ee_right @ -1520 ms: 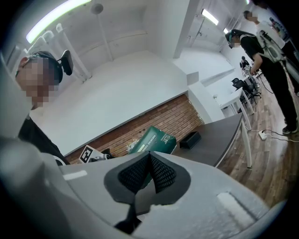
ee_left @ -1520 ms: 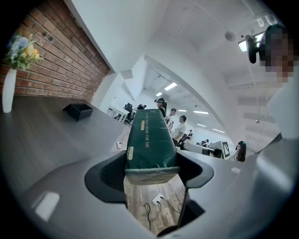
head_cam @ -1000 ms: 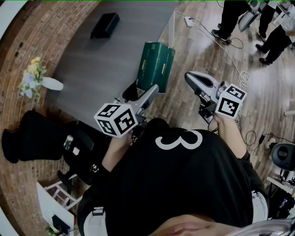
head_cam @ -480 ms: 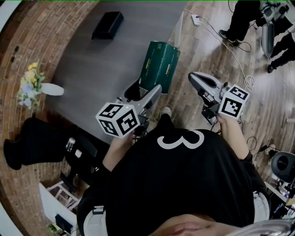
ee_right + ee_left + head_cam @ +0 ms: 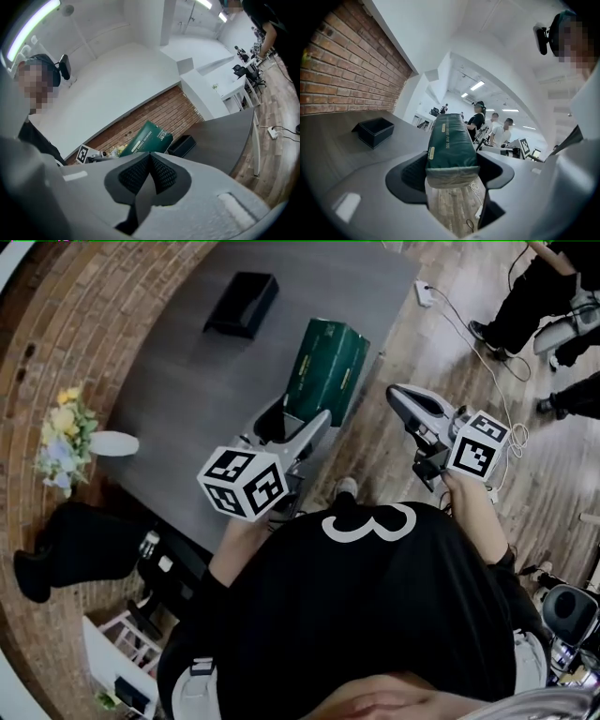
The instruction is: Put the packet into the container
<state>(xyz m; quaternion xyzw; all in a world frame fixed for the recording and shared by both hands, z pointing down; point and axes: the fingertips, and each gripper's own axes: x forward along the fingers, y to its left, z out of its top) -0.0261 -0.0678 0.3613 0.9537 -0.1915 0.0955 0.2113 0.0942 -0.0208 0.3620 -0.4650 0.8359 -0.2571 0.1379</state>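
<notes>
Packet [image 5: 330, 367] farther over grey table [image 5: 178, 381], clamped in left gripper [image 5: 298, 421] jaws; right gripper [image 5: 398, 397] together.

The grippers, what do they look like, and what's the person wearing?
The left gripper and right gripper are light grey moulded shells with black ribbed pads; each carries a white cube with black square markers. The top worn is black with a white 3.
</notes>
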